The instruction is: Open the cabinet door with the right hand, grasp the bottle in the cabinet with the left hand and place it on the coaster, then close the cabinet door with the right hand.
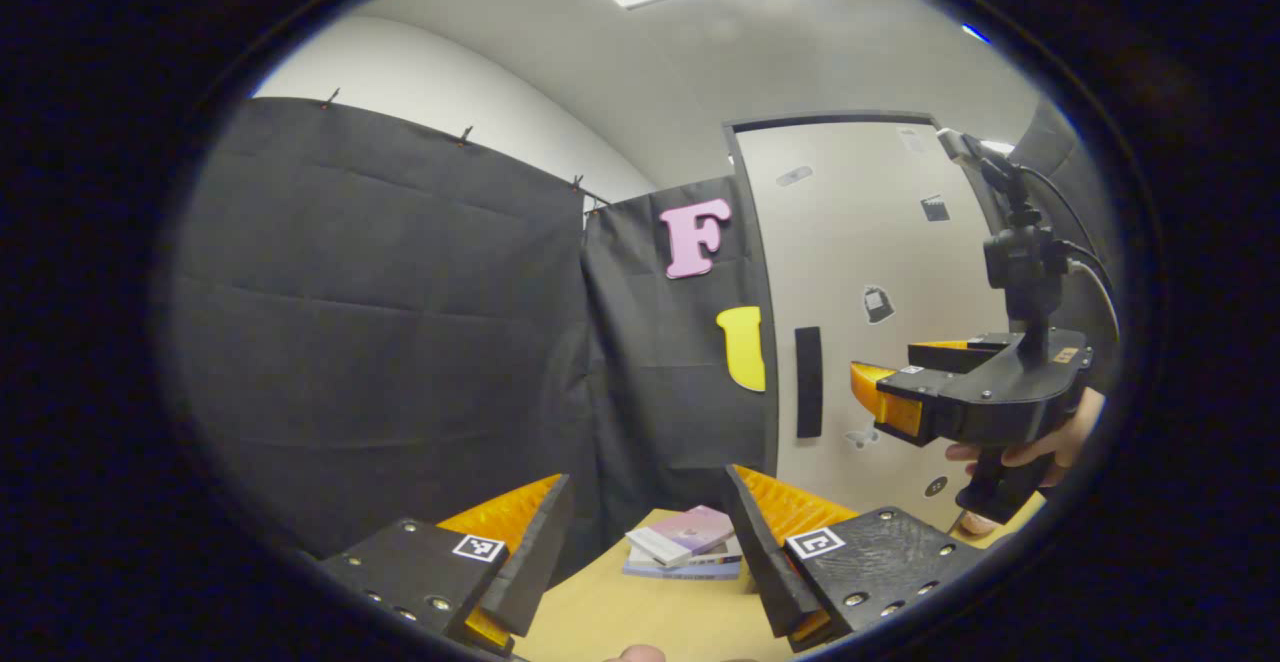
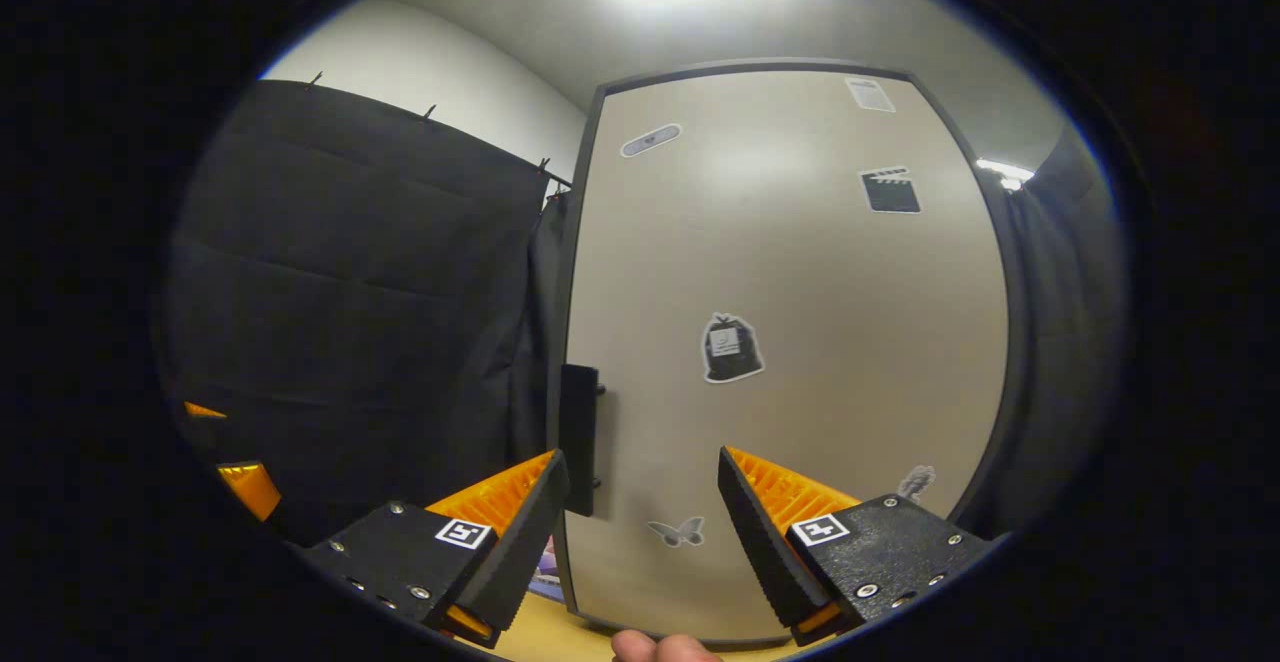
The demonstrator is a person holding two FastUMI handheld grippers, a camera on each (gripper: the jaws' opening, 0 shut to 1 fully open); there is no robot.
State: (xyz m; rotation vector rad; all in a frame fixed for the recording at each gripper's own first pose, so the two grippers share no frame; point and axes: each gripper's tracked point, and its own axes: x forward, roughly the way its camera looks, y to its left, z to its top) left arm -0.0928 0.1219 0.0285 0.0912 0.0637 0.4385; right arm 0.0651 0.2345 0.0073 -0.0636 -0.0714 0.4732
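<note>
Left of the cabinet door (image 2: 790,342), left gripper (image 1: 650,542) released over books (image 1: 685,540) on the table (image 1: 640,612). Door closed, black handle (image 2: 578,439) on its left edge. Right gripper (image 2: 640,532) released, facing door, near handle, not touching.

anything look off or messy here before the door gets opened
Nothing stands out. The cabinet door is shut and sits square, its handle straight, and the books are neatly stacked on the table.
</note>
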